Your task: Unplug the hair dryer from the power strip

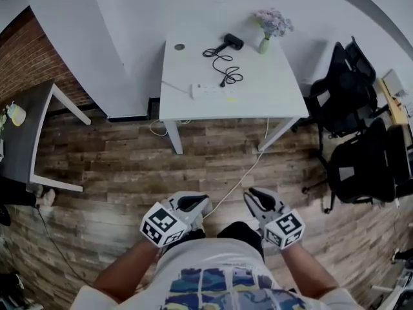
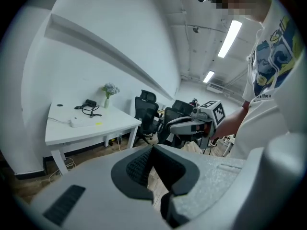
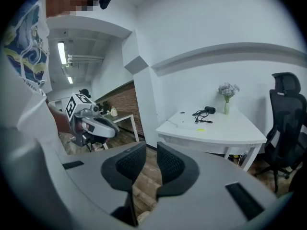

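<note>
**Left claw** (image 2: 152, 148): my pads are pressed together at their tips and pinch nothing.

**Right claw** (image 3: 147, 152): my pads are spread by a narrow gap, through which only the floor shows.

**Position:** I hold both claws low in front of my body, side by side over the wooden floor (image 1: 129, 166). They are well apart from the white tabletop (image 1: 271, 89) ahead.

**Tabletop:**
- The black hair dryer (image 1: 232, 41) lies near the far edge.
- Its dark cord (image 1: 222, 63) loops toward me and ends just beside the white power strip (image 1: 211, 90), which lies near the front edge.
- I cannot tell whether the plug sits in a socket.
- A small vase of flowers (image 1: 271, 28) stands upright just right of the hair dryer.

**Surroundings:** A pale cable (image 1: 239, 183) runs from under the tabletop across the floor toward my claws. Black office chairs (image 1: 342, 89) stand to the right.
</note>
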`<move>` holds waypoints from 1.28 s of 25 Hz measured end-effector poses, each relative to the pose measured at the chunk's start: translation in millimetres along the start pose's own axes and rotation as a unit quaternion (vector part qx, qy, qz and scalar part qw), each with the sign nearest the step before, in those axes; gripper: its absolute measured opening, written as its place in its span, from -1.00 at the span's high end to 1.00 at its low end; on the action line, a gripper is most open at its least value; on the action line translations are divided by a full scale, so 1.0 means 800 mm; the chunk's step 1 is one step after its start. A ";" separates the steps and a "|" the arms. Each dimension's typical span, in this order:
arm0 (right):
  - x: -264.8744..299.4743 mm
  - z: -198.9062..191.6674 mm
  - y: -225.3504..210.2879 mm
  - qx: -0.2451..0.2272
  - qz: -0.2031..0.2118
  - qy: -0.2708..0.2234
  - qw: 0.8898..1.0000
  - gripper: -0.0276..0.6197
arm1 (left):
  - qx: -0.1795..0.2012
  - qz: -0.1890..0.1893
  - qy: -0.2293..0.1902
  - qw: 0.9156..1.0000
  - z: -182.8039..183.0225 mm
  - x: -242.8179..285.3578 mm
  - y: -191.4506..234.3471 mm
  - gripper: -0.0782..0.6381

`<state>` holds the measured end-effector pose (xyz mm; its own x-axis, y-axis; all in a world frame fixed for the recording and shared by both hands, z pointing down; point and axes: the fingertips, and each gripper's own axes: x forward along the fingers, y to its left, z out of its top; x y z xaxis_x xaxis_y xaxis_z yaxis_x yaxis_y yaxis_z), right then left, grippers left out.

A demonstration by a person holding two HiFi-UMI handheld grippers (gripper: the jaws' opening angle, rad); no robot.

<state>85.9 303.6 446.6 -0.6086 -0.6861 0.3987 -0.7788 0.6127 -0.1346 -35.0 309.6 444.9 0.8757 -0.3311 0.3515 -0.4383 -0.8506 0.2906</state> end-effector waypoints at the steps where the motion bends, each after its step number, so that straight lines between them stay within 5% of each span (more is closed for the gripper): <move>1: 0.009 0.007 0.001 0.001 0.000 0.001 1.000 0.69 | -0.003 0.000 -0.001 1.000 0.000 -0.003 0.010 0.77; 15: 0.094 0.049 -0.057 0.010 0.013 -0.012 1.000 0.71 | -0.019 0.016 0.006 1.000 0.018 0.025 0.092 0.78; 32: 0.213 0.098 -0.248 -0.010 0.075 0.009 0.997 0.40 | -0.038 0.086 0.042 0.995 0.097 0.167 0.247 0.78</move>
<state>124.8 34.7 470.3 -0.7152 -0.5790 0.3915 -0.6759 0.7156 -0.1764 11.5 65.7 480.4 0.7680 -0.4310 0.4736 -0.5967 -0.7502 0.2848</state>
